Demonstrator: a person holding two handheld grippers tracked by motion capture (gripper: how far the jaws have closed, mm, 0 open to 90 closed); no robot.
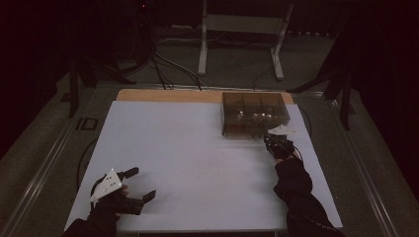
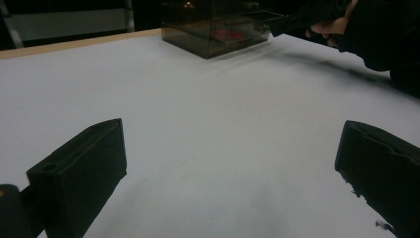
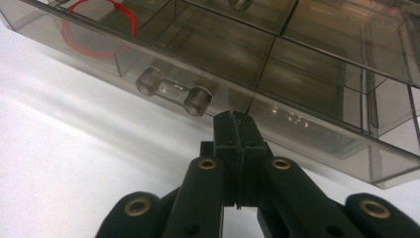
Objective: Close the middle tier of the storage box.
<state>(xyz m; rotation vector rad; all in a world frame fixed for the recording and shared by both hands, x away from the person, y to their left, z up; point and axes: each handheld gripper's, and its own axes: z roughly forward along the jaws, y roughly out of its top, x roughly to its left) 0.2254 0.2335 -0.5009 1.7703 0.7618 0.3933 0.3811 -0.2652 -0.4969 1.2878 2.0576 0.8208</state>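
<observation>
Nearest us, our left gripper (image 1: 138,185) rests low over the near left of the white desk (image 1: 197,158), its jaws spread wide with nothing between them; it looks idle. Farther off on the right, our right gripper (image 3: 236,130) is pressed fully shut on nothing, its tip just at the front wall of the smoky clear drawer box (image 1: 254,114), which stands at the far right of the desk; a clear bar handle (image 3: 173,91) sits just beside the tip, and a red ring (image 3: 101,29) lies in a compartment behind. We judge the drawer is being closed or approached; next we must either nudge the front squarely or part the jaws around the handle.
</observation>
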